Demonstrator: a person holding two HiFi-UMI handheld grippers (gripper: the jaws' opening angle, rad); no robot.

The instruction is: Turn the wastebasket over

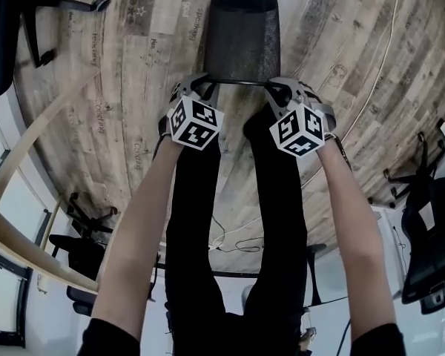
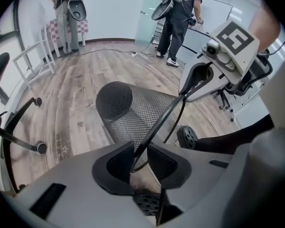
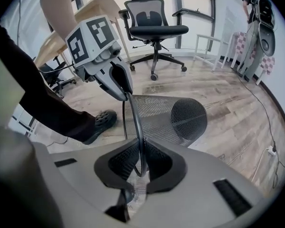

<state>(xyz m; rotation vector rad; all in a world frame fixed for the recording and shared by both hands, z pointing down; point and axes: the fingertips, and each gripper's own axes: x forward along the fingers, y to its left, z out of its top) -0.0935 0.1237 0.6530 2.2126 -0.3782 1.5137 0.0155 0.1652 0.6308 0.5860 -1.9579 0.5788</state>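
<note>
Head view: noted wastebasket [image 1: 241, 39] tipped on its side over floor [image 1: 133, 87], base pointing away, rim [image 1: 241, 83] nearest. Read left gripper [image 1: 208, 87] jaws closed on rim's left stretch, right gripper [image 1: 279, 87] jaws closed on its right stretch. Could not tell whether wastebasket touches floor.

Wood-plank floor [image 1: 126, 87], pale grey-brown, printed with faint lettering. Bears a black mesh office chair [image 3: 154, 30] on castors, another chair's castor base [image 2: 19, 144], a white frame rack [image 2: 35, 63], a thin loose cable [image 1: 233, 242] and a black clog [image 3: 99, 121]. Mesh wastebasket [image 1: 242, 35] tipped on its side over the planks; contact unclear.
</note>
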